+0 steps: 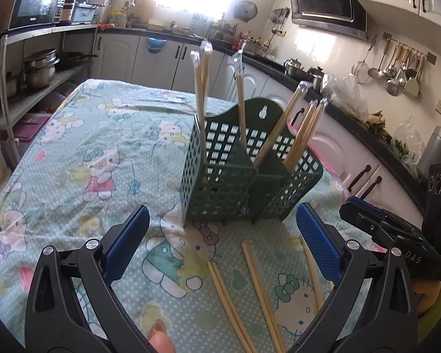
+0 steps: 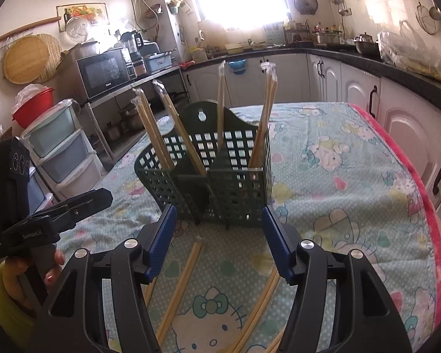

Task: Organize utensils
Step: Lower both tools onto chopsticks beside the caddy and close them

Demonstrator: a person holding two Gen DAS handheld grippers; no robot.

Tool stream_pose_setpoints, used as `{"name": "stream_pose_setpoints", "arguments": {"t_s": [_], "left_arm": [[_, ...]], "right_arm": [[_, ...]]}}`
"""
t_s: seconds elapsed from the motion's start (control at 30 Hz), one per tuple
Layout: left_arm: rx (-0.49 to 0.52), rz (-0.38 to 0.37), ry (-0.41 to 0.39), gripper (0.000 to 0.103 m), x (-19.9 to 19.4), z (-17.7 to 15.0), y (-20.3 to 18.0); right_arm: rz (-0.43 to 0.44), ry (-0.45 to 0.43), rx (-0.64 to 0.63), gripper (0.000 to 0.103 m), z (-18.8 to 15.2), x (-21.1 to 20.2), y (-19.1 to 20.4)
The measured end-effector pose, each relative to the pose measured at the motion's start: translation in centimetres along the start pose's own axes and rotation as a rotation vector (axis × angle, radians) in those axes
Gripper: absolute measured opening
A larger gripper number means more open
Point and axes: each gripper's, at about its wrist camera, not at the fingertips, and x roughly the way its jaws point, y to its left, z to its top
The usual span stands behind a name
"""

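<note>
Sorting chopsticks on the tabletop (image 1: 73, 147) | green holder (image 1: 220, 182) stands mid-cloth, several wrapped pairs upright inside | loose chopsticks (image 1: 258, 282) lie before it | left gripper (image 1: 220, 247) and right gripper (image 2: 219, 242) fingers spread, empty | next likely: descend, pinch one pair.

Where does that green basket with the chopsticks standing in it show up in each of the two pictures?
Left wrist view: the green basket stands centre, slightly right, just beyond the open jaws.
Right wrist view: the basket stands centre, slightly left, just beyond the open jaws.
Shared landmark: the keyhole slot in the basket's tall back panel.
</note>
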Motion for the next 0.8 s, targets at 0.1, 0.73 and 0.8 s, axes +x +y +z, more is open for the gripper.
{"name": "stream_pose_setpoints", "arguments": {"t_s": [0.1,0.73,0.8], "left_arm": [[0.005,0.008,0.021,0.092,0.5,-0.6,-0.1],[0.006,0.077,0.19,0.092,4.9,-3.8,-0.7],[0.004,0.083,0.208,0.092,5.3,-4.0,-0.7]], "right_arm": [[0.004,0.017,0.004,0.058,-0.7,0.3,-0.2],[-0.005,0.121,0.058,0.059,-3.5,2.3,-3.2],[-0.01,0.136,0.069,0.059,-3.7,2.6,-3.7]]}}
